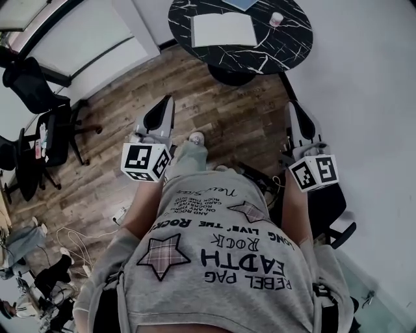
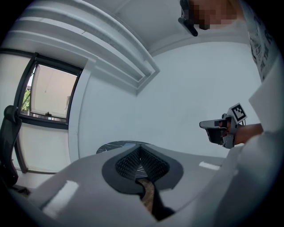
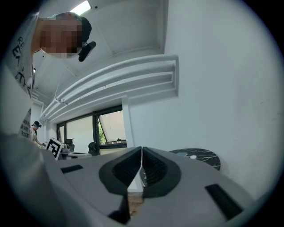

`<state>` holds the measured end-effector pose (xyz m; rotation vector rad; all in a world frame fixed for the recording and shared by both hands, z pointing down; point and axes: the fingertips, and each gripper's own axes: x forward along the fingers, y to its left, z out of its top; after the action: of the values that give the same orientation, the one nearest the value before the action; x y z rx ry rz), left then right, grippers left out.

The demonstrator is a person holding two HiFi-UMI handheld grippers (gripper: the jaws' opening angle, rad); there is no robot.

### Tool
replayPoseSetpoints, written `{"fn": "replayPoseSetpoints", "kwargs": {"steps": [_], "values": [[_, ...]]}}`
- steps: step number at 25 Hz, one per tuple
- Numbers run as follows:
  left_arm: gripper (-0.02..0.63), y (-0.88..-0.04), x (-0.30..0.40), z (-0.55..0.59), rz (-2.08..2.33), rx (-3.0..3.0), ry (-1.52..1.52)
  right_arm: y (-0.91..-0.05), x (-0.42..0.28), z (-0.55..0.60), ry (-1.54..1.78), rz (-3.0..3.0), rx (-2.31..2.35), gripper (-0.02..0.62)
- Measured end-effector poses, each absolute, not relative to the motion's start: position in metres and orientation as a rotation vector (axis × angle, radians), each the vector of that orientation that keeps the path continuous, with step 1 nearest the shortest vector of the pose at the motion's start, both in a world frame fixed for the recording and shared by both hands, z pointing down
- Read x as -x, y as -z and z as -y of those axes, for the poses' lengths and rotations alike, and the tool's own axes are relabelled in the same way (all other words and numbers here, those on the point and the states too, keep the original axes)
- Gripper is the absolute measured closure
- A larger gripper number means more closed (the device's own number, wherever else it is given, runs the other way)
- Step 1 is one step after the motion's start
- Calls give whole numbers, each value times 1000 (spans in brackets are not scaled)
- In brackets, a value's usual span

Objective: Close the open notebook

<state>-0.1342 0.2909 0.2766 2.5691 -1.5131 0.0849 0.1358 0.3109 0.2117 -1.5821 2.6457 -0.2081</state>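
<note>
The open notebook (image 1: 223,29) lies flat, white pages up, on a round black worktop (image 1: 286,49) veined like marble, beside a small pale cup (image 1: 276,19). Well short of it, above the wood-plank floor (image 1: 221,117), the left hand-held gripper (image 1: 164,107) and the right hand-held gripper (image 1: 294,110) each hold their ribbed jaws together on nothing. Black office chairs (image 1: 39,91) stand at left.

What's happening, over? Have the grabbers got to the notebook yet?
Left gripper and right gripper both shut, empty, short of the table. Notebook open on it, untouched. Small cup beside it; only wooden floor between, over.
</note>
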Motion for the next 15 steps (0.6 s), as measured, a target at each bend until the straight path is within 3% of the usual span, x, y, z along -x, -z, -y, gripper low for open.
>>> {"fn": "replayPoseSetpoints", "kwargs": {"steps": [15], "values": [[597,-277,193,-143,1372,-2683,-54,-208,-73,-201,140,-2567,1732,580]]}}
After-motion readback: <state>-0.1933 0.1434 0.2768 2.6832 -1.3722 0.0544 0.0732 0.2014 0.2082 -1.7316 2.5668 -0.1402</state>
